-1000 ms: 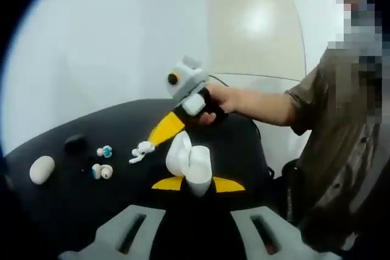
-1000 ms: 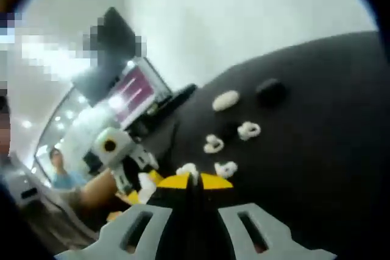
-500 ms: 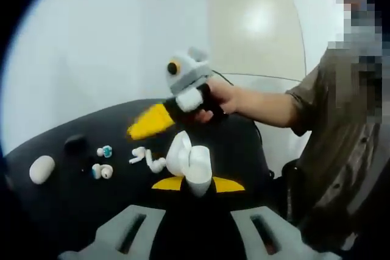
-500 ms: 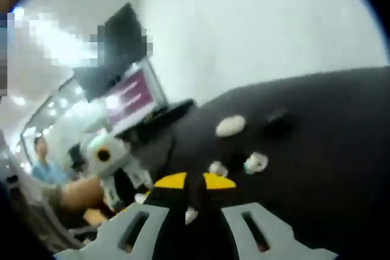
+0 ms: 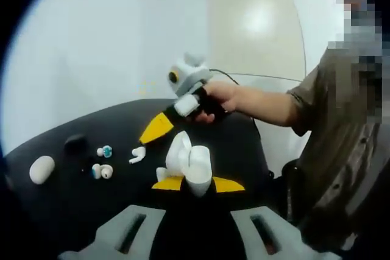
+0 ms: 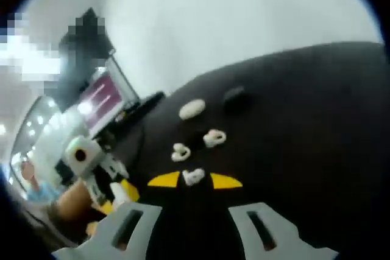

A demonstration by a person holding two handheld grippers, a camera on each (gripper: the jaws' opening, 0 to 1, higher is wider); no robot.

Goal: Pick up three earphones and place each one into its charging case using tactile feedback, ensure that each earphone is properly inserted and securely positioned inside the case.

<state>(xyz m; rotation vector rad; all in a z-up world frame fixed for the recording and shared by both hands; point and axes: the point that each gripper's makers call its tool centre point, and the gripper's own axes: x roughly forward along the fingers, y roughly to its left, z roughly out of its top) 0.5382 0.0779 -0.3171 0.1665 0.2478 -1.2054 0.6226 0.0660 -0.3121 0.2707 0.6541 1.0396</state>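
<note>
My left gripper (image 5: 196, 184) is shut on an open white charging case (image 5: 189, 161), held upright between its yellow tips. A white earphone (image 5: 161, 173) sits right beside the case's left edge. My right gripper (image 5: 156, 129), held by a hand, reaches in from the right, its tip just above another white earphone (image 5: 138, 154) on the black table (image 5: 55, 202). In the right gripper view, that gripper (image 6: 195, 180) is open with the earphone (image 6: 193, 176) between its yellow tips; whether they touch it is unclear. The left gripper with the case (image 6: 119, 193) shows at lower left.
Two teal-tipped earbuds (image 5: 104, 151) (image 5: 102, 171), a black case (image 5: 75, 143) and a white oval case (image 5: 41, 169) lie at the table's left. They reappear as the earbuds (image 6: 214, 138) (image 6: 180, 150), white case (image 6: 192, 108) and black case (image 6: 234, 96). A person stands at right; a monitor (image 6: 100, 98) lies beyond the table.
My right gripper lifted with its tips shut, then came back down; its tips now stand apart around an earphone. A second earphone now lies beside the held case. My left gripper stayed still.
</note>
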